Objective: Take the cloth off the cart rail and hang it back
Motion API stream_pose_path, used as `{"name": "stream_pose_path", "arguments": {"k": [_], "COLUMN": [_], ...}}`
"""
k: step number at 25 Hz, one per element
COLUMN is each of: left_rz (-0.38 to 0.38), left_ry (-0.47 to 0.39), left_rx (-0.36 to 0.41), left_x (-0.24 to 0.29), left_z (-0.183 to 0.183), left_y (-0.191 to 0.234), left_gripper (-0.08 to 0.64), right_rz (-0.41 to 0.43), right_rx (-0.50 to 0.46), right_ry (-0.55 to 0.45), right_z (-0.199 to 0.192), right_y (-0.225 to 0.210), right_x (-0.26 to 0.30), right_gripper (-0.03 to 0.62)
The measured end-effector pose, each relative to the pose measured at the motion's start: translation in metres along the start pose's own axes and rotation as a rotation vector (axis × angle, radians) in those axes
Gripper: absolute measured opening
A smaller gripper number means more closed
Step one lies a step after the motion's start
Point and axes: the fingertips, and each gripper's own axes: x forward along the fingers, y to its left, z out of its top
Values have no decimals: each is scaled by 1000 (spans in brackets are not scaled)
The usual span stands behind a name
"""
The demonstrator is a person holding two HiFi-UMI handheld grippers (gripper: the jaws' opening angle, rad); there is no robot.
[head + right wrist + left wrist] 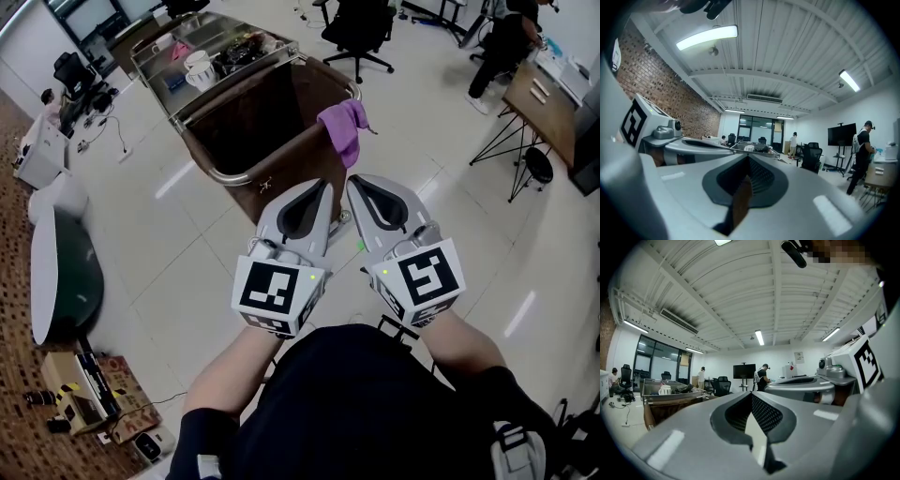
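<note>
Both my tongs are pinched shut w/ nothing btwn them: L tongs [323,187] and R tongs [356,183] sit side by side in front of me, tips aimed at the cart [281,155]. The purple cloth [344,127] is draped over the cart's near rail [215,172] at its R corner, hanging down the brown side, near but clear of both tongs.
</note>
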Motion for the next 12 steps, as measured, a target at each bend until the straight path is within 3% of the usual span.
{"name": "stream_pose_path", "arguments": {"k": [3, 7, 12], "left_rz": [-4, -7, -12], "left_ry": [0, 0, 2], "left_rx": [0, -1, -1], "left_x": [-1, -2, -5], "left_z": [1, 2, 0], "left_y": [1, 2, 0], "left_gripper": [-11, -11, -11], "right_rz": [-2, -24, 0], "right_rx": [-8, 56, -32], "right_ry": [-17, 125, -69], "right_z": [2, -11, 5], "right_y": [0, 5, 2], "right_x": [1, -5, 2], "right_gripper": [0, 0, 0]}}
